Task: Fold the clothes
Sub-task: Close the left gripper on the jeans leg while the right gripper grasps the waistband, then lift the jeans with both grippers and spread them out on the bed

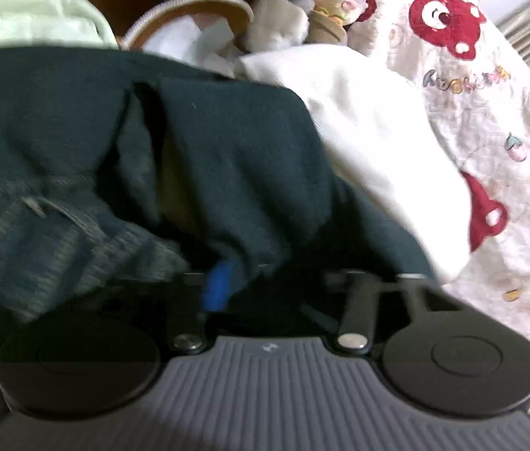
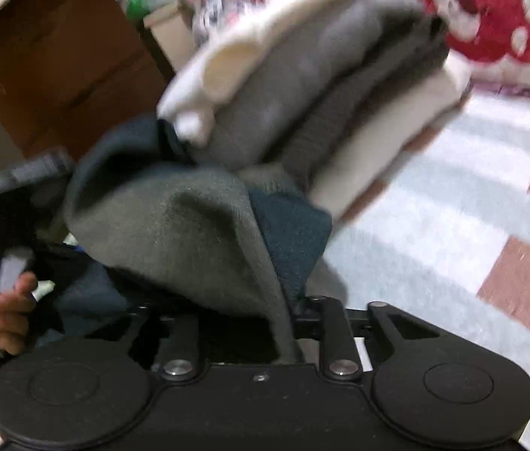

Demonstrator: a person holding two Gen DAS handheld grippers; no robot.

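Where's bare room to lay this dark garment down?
Free: the checked bedcover right of the folded stack, and the red-printed quilt right of the white garment. Crowded: behind the dark garment, with plush toys and a bag.

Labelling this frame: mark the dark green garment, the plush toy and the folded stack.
dark green garment [image 1: 227,143], left wrist view, smooth front panel.
plush toy [image 1: 302,11], left wrist view, fluffy body.
folded stack [image 2: 302,86], right wrist view, grey layer.

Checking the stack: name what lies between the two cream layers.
Right wrist view: folded grey knit garments lie sandwiched between the upper cream layer and the lower cream layer.
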